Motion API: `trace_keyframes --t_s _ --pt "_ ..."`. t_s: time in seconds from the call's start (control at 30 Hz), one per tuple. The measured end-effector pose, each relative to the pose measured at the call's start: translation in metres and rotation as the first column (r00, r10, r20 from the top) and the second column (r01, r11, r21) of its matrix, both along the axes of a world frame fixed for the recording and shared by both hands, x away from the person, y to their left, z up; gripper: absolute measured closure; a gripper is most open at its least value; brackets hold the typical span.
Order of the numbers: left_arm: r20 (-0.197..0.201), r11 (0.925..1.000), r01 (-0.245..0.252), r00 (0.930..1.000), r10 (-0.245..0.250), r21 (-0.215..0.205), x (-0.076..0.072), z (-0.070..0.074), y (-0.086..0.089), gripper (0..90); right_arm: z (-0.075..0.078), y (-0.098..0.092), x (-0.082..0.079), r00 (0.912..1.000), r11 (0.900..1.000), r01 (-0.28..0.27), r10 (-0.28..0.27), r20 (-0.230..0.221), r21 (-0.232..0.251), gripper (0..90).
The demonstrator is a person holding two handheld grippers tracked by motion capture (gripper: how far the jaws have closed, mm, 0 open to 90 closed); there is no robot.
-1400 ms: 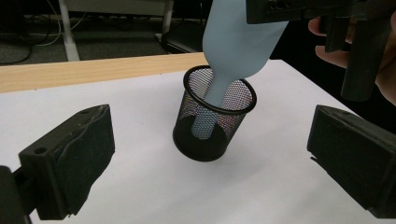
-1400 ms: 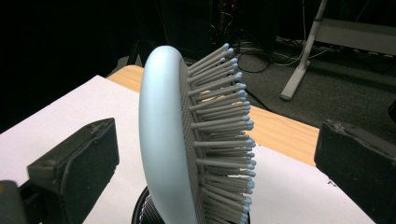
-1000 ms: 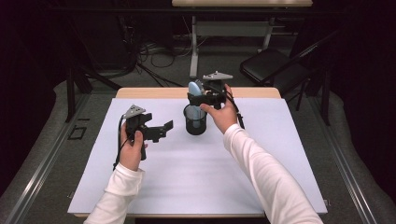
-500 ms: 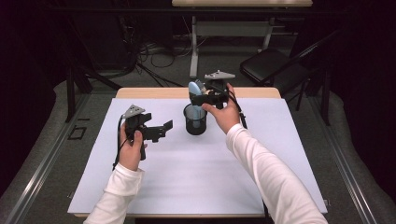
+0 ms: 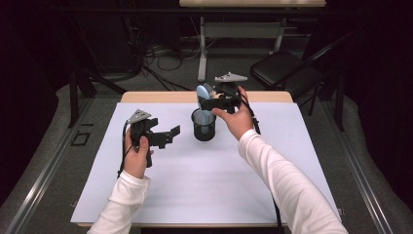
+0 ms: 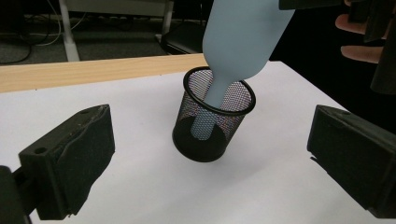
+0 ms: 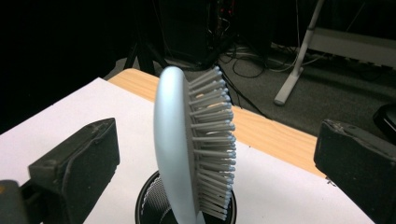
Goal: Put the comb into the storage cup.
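Behind table (image 5: 146,195), chair (image 5: 280,68) and cables (image 5: 146,63)

Nope, no readable text, labels or nos. anywhere, incl. on the brush (image 7: 187,149) or cup (image 6: 212,126).

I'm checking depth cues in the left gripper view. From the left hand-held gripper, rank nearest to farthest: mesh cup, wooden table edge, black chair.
1. Mesh cup: just ahead, on the white sheet, holding the hairbrush handle.
2. Wooden table edge: beyond the cup, across the upper left.
3. Black chair: on the floor past the table, at top centre.
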State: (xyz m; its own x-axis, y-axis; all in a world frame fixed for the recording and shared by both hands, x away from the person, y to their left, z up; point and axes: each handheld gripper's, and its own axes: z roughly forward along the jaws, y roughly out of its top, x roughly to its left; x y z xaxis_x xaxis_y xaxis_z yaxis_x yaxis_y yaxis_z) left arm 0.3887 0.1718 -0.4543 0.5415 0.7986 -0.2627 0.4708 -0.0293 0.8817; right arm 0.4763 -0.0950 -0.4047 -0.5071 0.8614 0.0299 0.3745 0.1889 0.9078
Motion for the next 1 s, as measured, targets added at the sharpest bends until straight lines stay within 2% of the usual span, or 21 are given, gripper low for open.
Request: trace_keyframes --t_s 0.2,0.43,0.6,0.77,1.0 --pt "0.0 1.0 -0.002 1.0 0.002 -0.002 0.0 0.0 0.001 1.1 0.004 -0.001 -0.003 0.9999 1.0 0.0 0.0 0.012 0.0 0.0" --pt "0.002 1.0 -0.001 1.0 0.001 -0.002 0.0 0.001 0.001 1.1 0.005 -0.003 -0.004 1.0 1.0 -0.009 0.009 0.0 -0.01 0.3" --pt "0.002 1.0 -0.003 1.0 0.003 -0.005 -0.001 0.002 0.003 1.1 0.008 -0.006 -0.007 0.9992 1.0 -0.028 0.028 -0.028 -0.009 0.3" --pt "0.002 0.9999 0.004 1.0 -0.004 0.009 -0.001 0.002 0.002 1.1 0.01 -0.011 -0.009 0.9986 0.999 -0.034 0.032 -0.042 -0.032 0.4" --pt "0.0 0.9999 0.008 1.0 -0.008 0.007 -0.001 0.003 0.002 1.1 0.014 -0.017 -0.014 0.9975 0.998 -0.053 0.051 -0.049 -0.04 0.4"
